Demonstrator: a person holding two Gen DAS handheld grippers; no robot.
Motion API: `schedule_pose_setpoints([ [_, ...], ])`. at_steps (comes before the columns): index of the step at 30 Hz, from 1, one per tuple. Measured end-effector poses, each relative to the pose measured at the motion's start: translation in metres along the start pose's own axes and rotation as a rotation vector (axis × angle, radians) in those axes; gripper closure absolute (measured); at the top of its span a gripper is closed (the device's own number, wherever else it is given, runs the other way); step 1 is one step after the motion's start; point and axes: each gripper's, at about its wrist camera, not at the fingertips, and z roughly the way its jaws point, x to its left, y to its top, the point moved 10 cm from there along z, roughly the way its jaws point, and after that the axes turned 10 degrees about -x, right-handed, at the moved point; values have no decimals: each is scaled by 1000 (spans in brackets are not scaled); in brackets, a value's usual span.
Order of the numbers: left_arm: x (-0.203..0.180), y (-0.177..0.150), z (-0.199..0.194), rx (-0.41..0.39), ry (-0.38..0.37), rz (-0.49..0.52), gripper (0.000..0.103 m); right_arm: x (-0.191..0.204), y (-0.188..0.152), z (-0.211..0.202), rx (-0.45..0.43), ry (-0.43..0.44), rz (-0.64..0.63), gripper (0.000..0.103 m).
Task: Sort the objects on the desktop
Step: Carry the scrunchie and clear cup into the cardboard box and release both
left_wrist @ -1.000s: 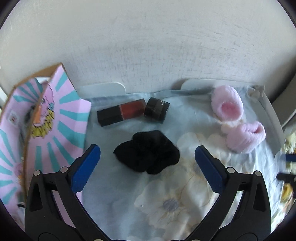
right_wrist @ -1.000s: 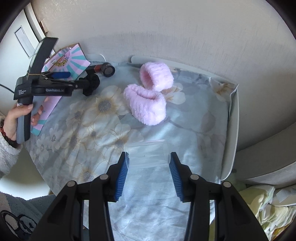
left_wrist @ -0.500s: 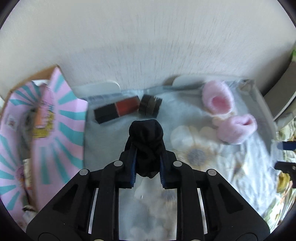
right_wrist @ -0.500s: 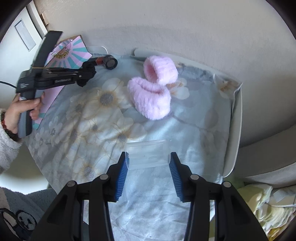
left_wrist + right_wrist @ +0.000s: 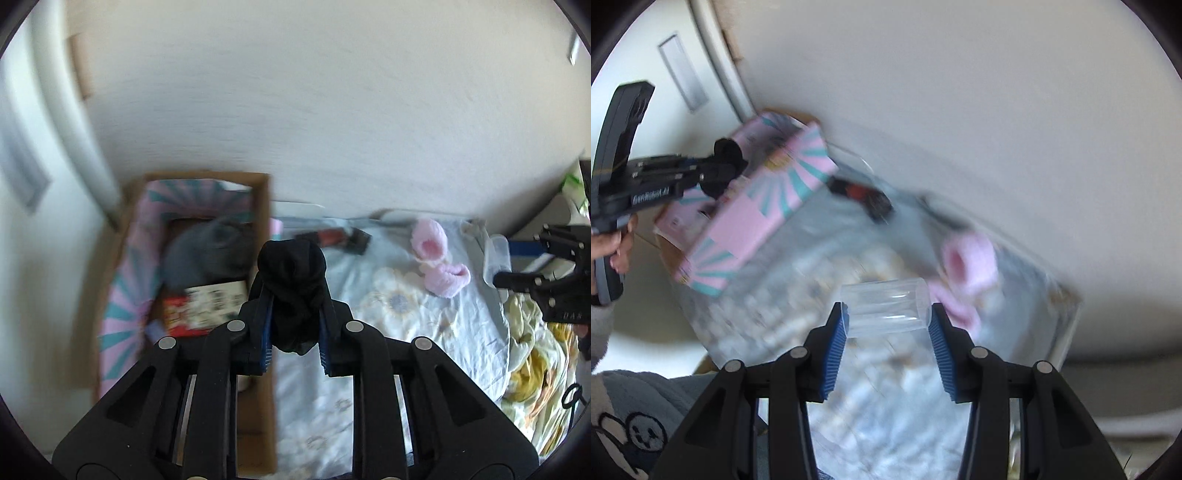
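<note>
At left we see the open cardboard box with pink-and-teal lining. Our left gripper is clenched on the black fabric scrunchie (lifted beside the box). Our right gripper grasps the clear plastic cylinder.

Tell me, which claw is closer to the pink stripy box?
Left. The left claw, gripping the black scrunchie, hangs right above the pink stripy box. The right claw, holding the clear container, is off over the flowery cloth.

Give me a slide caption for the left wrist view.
Left gripper jaws clamp a black scrunchie beside the open cardboard box.
</note>
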Motion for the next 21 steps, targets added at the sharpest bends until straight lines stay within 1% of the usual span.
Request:
schedule_pose_setpoints([
  [6,49,-13,-30,-13,63,-58,86,72,77,20,-54,122,-78,62],
  [8,58,-19,-33,-7,78,-71,86,97,97,32,-57,162,-101,62],
  [11,75,-29,-38,2,96,-106,86,137,121,56,-38,208,-153,62],
  [14,86,-38,-38,17,110,-128,86,172,131,78,-3,238,-216,62],
  [17,89,-44,-35,31,114,-145,86,198,131,101,38,255,-270,62],
  [21,94,-47,-32,45,119,-157,86,213,129,119,77,285,-278,62],
])
